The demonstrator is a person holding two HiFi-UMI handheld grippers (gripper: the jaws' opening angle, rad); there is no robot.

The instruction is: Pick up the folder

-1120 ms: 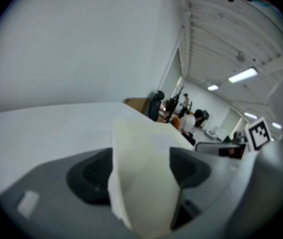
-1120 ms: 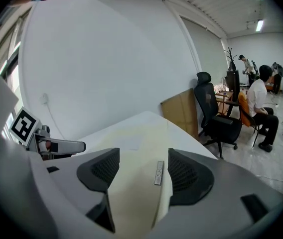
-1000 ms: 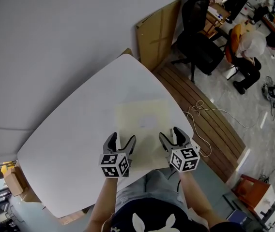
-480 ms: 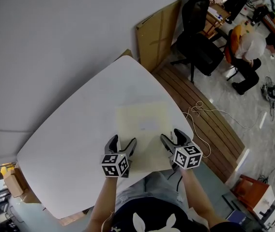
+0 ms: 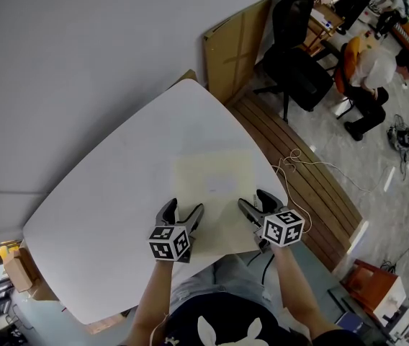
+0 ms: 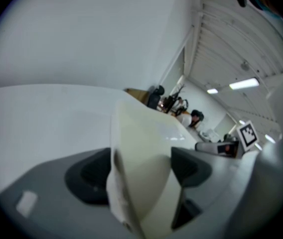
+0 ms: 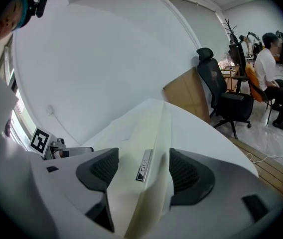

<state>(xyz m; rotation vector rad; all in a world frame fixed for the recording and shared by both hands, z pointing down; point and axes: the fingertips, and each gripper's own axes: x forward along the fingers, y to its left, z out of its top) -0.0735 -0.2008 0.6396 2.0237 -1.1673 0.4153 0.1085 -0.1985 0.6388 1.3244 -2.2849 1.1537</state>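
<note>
Folder (image 5: 215, 193): pale yellow, lying flat on the white table (image 5: 111, 186). Its near edge runs between both my claws, and a metal clip shows between the right jaws.
Left claw (image 5: 183, 208): jaws spread, straddling the folder's near left corner without pinching it. It has hardly moved over the last second.
Right claw (image 5: 252, 200): jaws spread round the near right edge. It has drifted slightly outward and back toward me.
Change: only that drift; the folder has not shifted and neither claw has closed.
Meaning: I judge the grip is not yet made and the lift not begun.
Beyond the claws: cardboard sheet (image 5: 237, 49), office chair (image 5: 298, 63), seated person (image 5: 366, 78).
Right of the right claw: cable (image 5: 312, 166) on the floor.
Obstruction: nothing lies on the folder; its flat lie is probably the only hindrance.
</note>
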